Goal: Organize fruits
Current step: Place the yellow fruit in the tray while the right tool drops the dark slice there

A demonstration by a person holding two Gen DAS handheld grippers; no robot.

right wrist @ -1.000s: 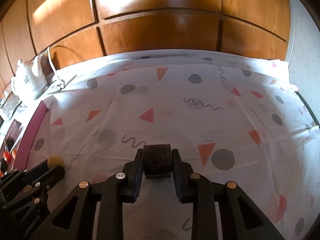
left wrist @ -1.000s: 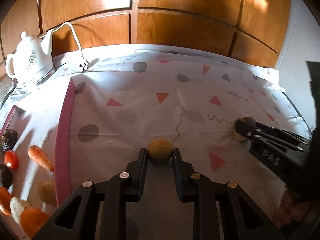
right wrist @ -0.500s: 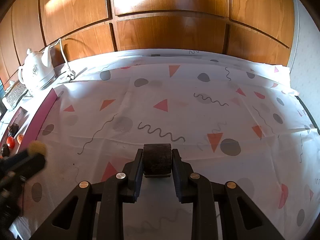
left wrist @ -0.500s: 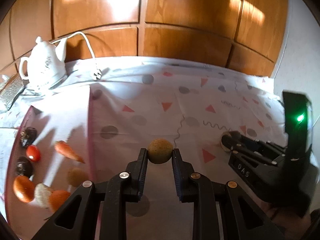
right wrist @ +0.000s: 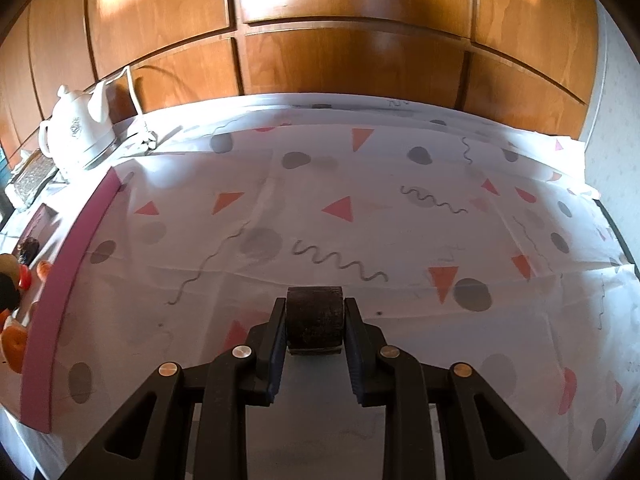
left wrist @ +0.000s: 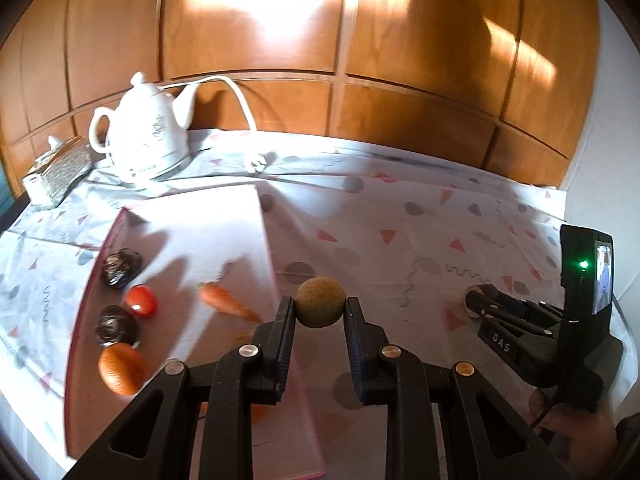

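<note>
Left gripper [left wrist: 320,312] clamped round tan fruit [left wrist: 320,307]; pink tray [left wrist: 168,240] at 10 o'clock. Right gripper [right wrist: 315,320] clamped dark brown fruit [right wrist: 315,318].

Both tools are black: the left tool [left wrist: 320,312] clamps a tan, speckled ball [left wrist: 320,307], the right tool [right wrist: 315,320] a dark brown block [right wrist: 315,317]. The cloth [right wrist: 360,184] is white with coral triangles, grey dots and dark squiggles. The tray [left wrist: 192,224] is pale with a pink rim, bearing an orange carrot [left wrist: 224,306] and a red tomato [left wrist: 141,300]. The kettle [left wrist: 146,136] is white before brown wood panels [left wrist: 280,20].
</note>
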